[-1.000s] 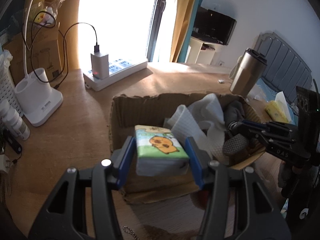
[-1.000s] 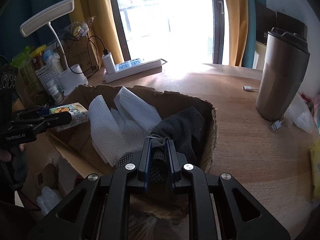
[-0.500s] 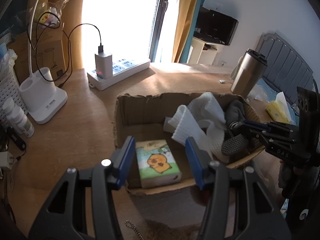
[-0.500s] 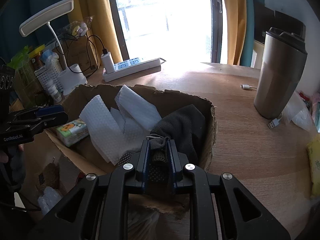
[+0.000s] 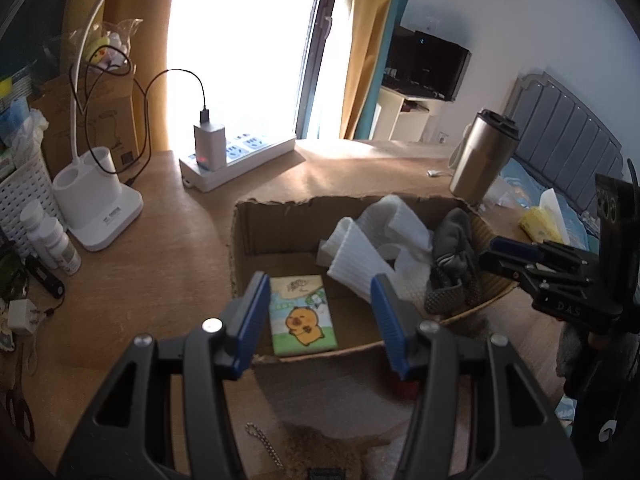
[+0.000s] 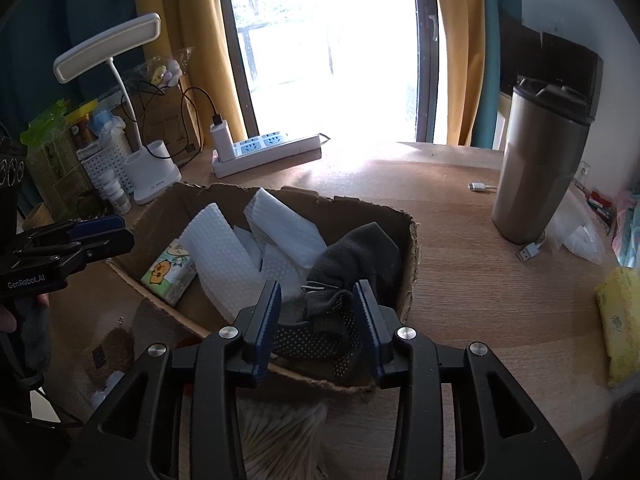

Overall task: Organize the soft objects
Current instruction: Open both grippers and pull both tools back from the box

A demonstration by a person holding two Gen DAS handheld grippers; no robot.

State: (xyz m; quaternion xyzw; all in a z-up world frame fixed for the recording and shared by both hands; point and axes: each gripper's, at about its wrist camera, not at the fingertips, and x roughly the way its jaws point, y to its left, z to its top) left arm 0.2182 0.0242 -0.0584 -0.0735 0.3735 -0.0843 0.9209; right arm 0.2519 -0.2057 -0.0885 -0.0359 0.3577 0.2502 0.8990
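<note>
While jaws gape, tissue pack (image 5: 303, 315) lies between (untouched), in box (image 5: 280, 224).

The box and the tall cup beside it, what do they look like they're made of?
Box: brown corrugated cardboard, matte, judging by its ragged torn rim. Cup: probably brushed stainless steel, with a dull metallic sheen and faceted sides, topped by a dark lid that looks like plastic.
</note>
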